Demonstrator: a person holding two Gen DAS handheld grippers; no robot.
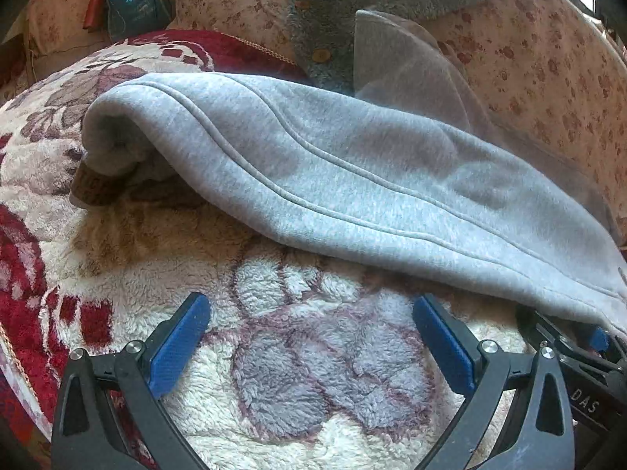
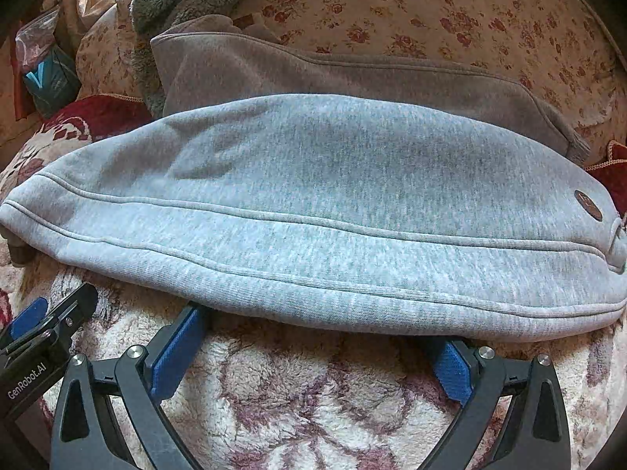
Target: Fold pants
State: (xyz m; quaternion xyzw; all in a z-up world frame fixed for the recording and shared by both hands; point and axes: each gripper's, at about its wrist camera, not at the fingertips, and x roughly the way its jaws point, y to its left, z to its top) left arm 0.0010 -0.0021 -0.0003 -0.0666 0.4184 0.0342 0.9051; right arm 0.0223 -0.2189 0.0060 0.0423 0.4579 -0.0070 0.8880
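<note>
Light grey sweatpants lie folded on a fluffy floral blanket; they also fill the right wrist view, with raised seams along the near edge and a small round badge at the right. My left gripper is open and empty, just short of the pants' near edge. My right gripper is open, its blue fingertips at or just under the near edge of the pants. The right gripper shows at the left wrist view's lower right, partly under the fabric.
A darker grey garment lies behind the pants. A teal fleece garment and rose-patterned bedding lie at the back. A teal bag stands at the far left. A red blanket border runs on the left.
</note>
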